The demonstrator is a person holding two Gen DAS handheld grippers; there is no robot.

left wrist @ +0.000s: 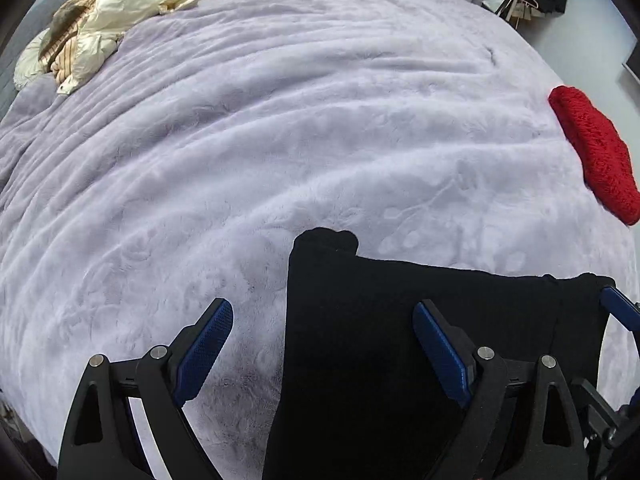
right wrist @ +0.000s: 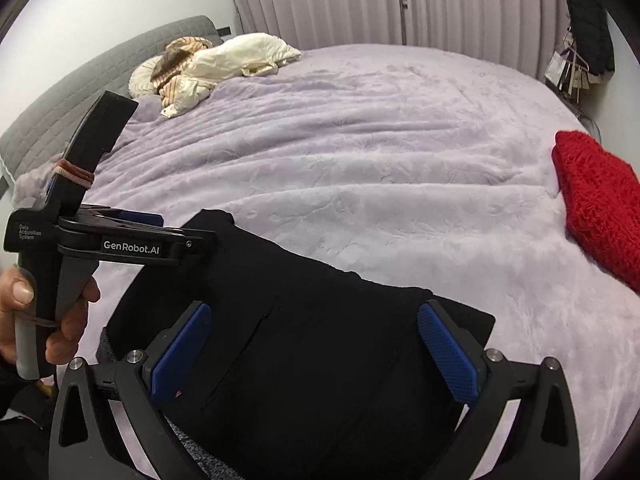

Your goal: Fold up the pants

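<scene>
Near the bed's far left corner, by the grey headboard (right wrist: pixel 120 64), a heap of cream and striped bedding (left wrist: pixel 100 28) lies well apart from the work. The lavender blanket on the bed (left wrist: pixel 320 120) is bare across its whole middle, so there is plenty of room to carry a fold away from the near edge.

The left hand-held gripper (left wrist: pixel 320 344) is released, fingers spread wide, hovering over the left border of the black pants (left wrist: pixel 400 340); its left finger (left wrist: pixel 204 344) is over bare blanket, its right finger over the dark cloth. The pants lie at the bed's near edge, already a fairly compact dark rectangle, with a small lump of cloth sticking out at the far left corner. They look partly folded, though how many layers there are cannot be told on so dark a cloth.

The right hand-held gripper (right wrist: pixel 316 352) is also released, both fingers over the pants, nothing held. For a clean next fold, each gripper should probably pinch all layers at one corner of the same edge, lift together and lay them down square; grabbing only the top layer would pull the stack askew, and the plush blanket may drag.

At the bed's right edge lies a red knit garment (left wrist: pixel 596 152), near the pants but not touching; keep the fold short of it.
</scene>
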